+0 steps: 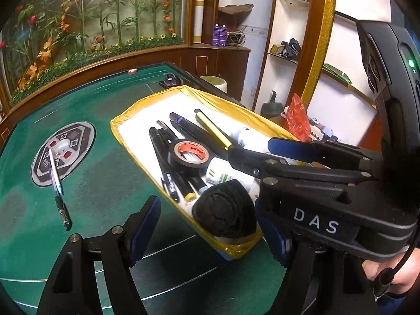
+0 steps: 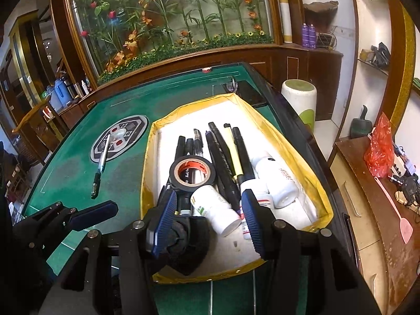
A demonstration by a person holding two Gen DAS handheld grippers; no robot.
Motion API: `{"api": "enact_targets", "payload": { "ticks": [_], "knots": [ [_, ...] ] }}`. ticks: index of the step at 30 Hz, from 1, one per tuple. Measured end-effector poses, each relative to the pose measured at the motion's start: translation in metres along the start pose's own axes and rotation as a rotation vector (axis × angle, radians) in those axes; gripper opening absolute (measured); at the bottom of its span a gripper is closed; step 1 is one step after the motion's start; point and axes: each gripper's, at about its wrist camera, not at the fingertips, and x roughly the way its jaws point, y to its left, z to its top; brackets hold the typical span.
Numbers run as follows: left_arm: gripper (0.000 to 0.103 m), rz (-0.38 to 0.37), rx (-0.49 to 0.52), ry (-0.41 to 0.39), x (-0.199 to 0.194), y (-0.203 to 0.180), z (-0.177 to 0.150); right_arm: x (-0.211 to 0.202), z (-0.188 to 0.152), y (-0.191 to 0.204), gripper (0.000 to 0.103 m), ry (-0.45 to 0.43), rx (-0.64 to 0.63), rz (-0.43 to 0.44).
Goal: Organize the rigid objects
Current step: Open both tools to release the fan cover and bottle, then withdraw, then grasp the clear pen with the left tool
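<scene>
A yellow-rimmed white tray (image 1: 123, 120) (image 2: 299, 157) on the green table holds several pens, a black tape roll (image 1: 189, 154) (image 2: 193, 173), white bottles (image 2: 278, 181) and a black round object (image 1: 225, 211) (image 2: 183, 239). A silver pen (image 1: 57, 181) (image 2: 101, 166) lies on the felt left of the tray, across the table's centre panel. My left gripper (image 1: 210, 231) is open and empty at the tray's near corner. My right gripper (image 2: 208, 220) is open and empty above the tray's near end, over a white bottle (image 2: 218, 210); it also shows in the left wrist view (image 1: 252, 155).
The table's round centre panel (image 1: 63, 152) (image 2: 119, 137) sits left of the tray. A white stool (image 2: 299, 99) stands beyond the table's right edge. A wooden cabinet (image 2: 367, 210) with a red bag and a pink swatter is at the right.
</scene>
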Motion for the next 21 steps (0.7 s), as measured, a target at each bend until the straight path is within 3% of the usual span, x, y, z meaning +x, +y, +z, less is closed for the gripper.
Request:
{"api": "enact_targets", "payload": {
  "ticks": [7, 21],
  "knots": [
    [0.077, -0.005, -0.071, -0.012, -0.008, 0.029, -0.003, -0.001, 0.003, 0.021, 0.055, -0.006, -0.036, 0.01],
    [0.08, 0.023, -0.285, -0.028, -0.024, 0.129, -0.019, 0.009, 0.02, 0.078, 0.057, -0.035, -0.14, 0.052]
  ]
}}
